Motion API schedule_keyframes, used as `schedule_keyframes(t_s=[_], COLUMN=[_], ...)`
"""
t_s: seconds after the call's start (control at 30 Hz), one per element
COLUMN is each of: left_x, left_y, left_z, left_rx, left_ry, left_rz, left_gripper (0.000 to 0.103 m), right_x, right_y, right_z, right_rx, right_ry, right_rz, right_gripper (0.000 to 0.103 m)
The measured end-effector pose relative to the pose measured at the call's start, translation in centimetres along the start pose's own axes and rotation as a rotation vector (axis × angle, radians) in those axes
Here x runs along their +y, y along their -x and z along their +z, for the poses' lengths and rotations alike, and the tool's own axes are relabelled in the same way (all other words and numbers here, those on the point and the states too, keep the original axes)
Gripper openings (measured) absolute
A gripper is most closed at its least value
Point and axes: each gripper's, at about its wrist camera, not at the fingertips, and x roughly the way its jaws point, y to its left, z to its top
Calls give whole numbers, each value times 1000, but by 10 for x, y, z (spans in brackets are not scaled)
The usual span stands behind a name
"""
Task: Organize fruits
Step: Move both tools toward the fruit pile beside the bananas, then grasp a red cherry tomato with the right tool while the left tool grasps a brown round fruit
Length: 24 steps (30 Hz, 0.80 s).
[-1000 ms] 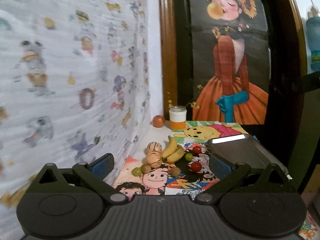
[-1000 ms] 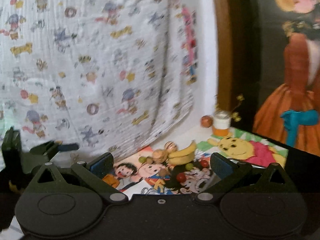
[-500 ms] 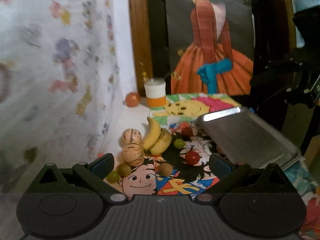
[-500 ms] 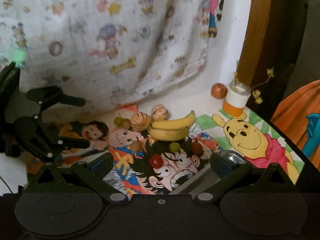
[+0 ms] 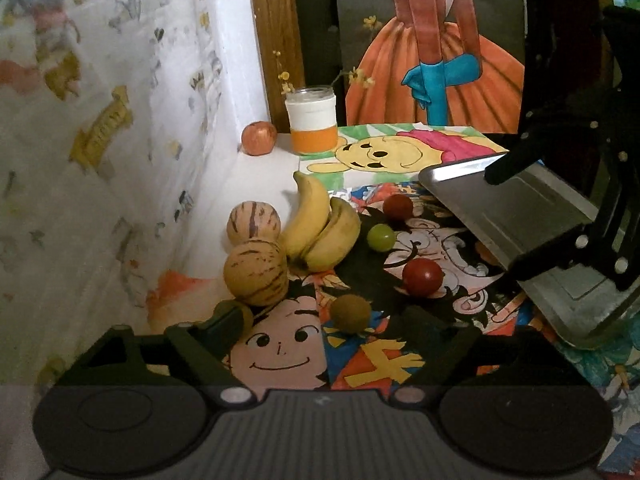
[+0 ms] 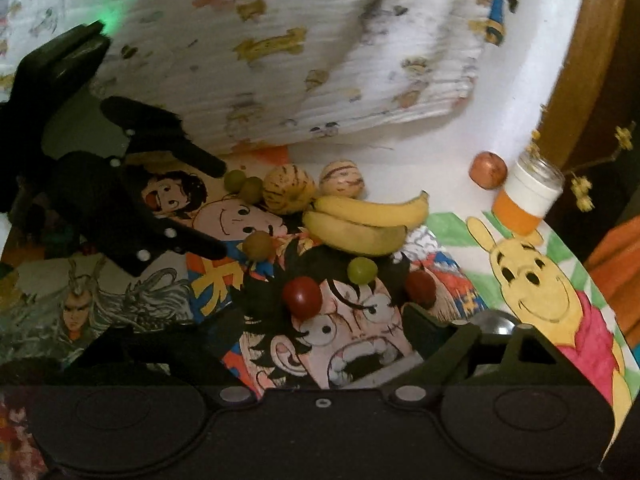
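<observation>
1. Left wrist view: the left hand-held gripper (image 5: 320,326) points down at the counter (image 5: 256,176), which is covered in cartoon drawings. Its jaws have just been closing but are still spread, with only the drawn boy's face and a small brown-green fruit (image 5: 350,313) in the gap between them; the pads touch nothing.
2. The two bananas (image 5: 320,232) lie together in the middle of the fruit group and serve as the landmark here.
3. Just left of the bananas sit two striped round fruits (image 5: 256,272), one behind the other, the nearer one touching the bananas' base.
4. Right of the bananas lie a green grape (image 5: 381,237) and, beyond it, a red cherry tomato (image 5: 397,207); a second cherry tomato (image 5: 422,277) lies nearer the camera, apart from the bananas.
5. Behind the bananas, against the wall, stand a reddish apple (image 5: 259,137) and a white-and-orange jar (image 5: 312,125) just beside it.
6. Far right of the bananas a metal tray (image 5: 520,216) rests tilted on the drawings.
7. Right wrist view: the right hand-held gripper (image 6: 320,328) has also just been closing its jaws, yet they are spread and pinch nothing; a cherry tomato (image 6: 302,297) lies just ahead of the gap.
8. Two more green grapes (image 6: 242,185) lie left of the striped fruits in this view.
</observation>
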Motion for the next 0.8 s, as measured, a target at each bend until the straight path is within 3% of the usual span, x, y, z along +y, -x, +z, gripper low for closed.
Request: schedule_keyframes(t_s=[0.2, 0.47, 0.8], left_x=[0, 1, 5], left_y=[-14, -34, -42], left_z=[3, 3, 3], left_rx=[17, 53, 71], left_ry=[-10, 9, 29], left_rz=[-21, -51, -99], left_gripper=[79, 60, 44], right_x=[-3, -7, -14], right_y=[-20, -51, -63], right_z=[0, -4, -5], right_rx=[15, 53, 45], right_ry=[23, 8, -1], right_rz=[27, 87, 115], right_gripper=[75, 57, 51])
